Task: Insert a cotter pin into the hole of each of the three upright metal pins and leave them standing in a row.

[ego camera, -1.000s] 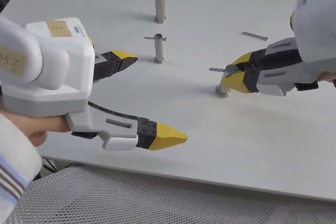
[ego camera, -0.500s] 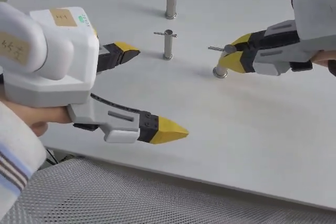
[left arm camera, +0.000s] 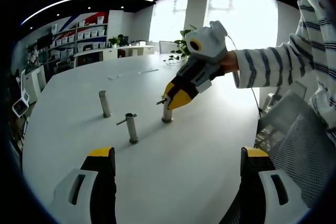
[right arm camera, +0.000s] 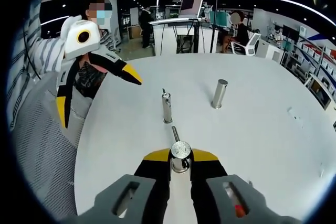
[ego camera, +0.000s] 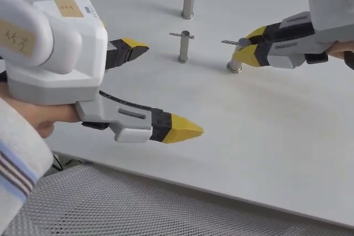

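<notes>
Three metal pins stand on the white table (ego camera: 265, 136). The far pin (ego camera: 189, 1) (left arm camera: 105, 104) (right arm camera: 218, 93) is bare. A cotter pin (ego camera: 181, 35) crosses the top of the middle pin (ego camera: 184, 48) (left arm camera: 131, 128) (right arm camera: 166, 107). My right gripper (ego camera: 246, 49) (right arm camera: 180, 157) (left arm camera: 178, 94) is shut on the third pin (ego camera: 234, 66) (left arm camera: 167, 113) (right arm camera: 180, 150), which stands on the table to the right of the middle one. A cotter pin (ego camera: 229, 42) (right arm camera: 175, 132) sticks out of its top. My left gripper (ego camera: 163, 88) (left arm camera: 177, 153) hovers open and holds nothing, near the table's front left.
A grey mesh chair back (ego camera: 166, 208) lies below the table's front edge. A person's striped sleeve (left arm camera: 273, 61) reaches in behind the right gripper. Desks, shelves and seated people stand far beyond the table.
The right gripper has moved the third pin back and left, closer to the middle pin. The head camera has shifted, and the left gripper stays open.
</notes>
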Demonstrator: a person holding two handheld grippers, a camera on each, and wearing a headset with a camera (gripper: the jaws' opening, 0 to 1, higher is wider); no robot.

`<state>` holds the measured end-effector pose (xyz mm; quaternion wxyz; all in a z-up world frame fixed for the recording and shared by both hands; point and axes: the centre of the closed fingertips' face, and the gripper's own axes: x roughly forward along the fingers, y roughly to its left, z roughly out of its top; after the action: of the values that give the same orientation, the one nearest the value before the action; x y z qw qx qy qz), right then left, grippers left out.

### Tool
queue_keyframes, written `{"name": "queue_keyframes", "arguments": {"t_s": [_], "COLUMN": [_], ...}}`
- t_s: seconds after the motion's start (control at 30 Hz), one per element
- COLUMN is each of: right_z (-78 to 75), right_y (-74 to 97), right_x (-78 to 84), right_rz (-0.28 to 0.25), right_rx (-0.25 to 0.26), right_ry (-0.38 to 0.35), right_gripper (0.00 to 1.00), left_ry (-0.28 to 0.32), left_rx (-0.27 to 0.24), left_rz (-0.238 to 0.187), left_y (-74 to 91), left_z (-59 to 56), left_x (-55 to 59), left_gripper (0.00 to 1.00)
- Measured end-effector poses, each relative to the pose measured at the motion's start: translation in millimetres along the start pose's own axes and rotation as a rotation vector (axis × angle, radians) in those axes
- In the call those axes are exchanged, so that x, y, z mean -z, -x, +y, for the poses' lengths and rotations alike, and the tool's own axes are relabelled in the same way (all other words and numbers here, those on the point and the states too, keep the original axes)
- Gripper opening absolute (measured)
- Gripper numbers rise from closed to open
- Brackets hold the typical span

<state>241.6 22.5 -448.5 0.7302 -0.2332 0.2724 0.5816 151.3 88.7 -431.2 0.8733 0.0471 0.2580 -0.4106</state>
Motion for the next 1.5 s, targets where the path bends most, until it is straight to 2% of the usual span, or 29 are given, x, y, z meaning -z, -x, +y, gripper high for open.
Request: {"name": "queue_keyframes", "arguments": {"t_s": [0.13,0.23,0.57,0.9,1.2,1.23,1.33,1.5], "right_z": [-0.6,-1.0,-2.8,-4.4,-5.6,-6.1,-5.2,-5.1], "right_y": [0.2,0.6,0.9,0.8,0.8,0.8,0.1,-0.5], "right_x": [1.4,2.0,4.0,5.3,5.7,6.1,6.4,6.9], "right_rz": [-0.014,-0.013,-0.010,-0.016,-0.030,-0.027,-0.016,-0.012], "right_rx": [-0.007,-0.005,-0.018,-0.024,-0.014,-0.011,0.001,0.008], "right_ry": [-0.021,-0.016,-0.002,0.016,0.005,-0.015,0.004,-0.025], "right_gripper": [0.08,0.08,0.08,0.08,0.09,0.09,0.09,0.09], "left_ry": [0.004,0.005,0.003,-0.013,-0.022,-0.023,-0.028,-0.028], "left_rx": [0.001,0.003,0.006,0.005,0.003,0.001,0.000,0.006], "left_rz": [0.005,0.019,0.015,0.032,0.041,0.044,0.048,0.053], "left_y": [-0.5,-0.4,0.8,1.5,1.6,1.7,1.8,1.4], "left_z": [-0.4,-1.5,-2.7,-3.1,-2.5,-2.0,-1.3,-2.5], "left_x": [1.6,3.4,0.3,1.3,1.4,1.8,2.2,2.8], "left_gripper": [0.99,0.99,0.99,0.98,0.98,0.98,0.98,0.98]}}
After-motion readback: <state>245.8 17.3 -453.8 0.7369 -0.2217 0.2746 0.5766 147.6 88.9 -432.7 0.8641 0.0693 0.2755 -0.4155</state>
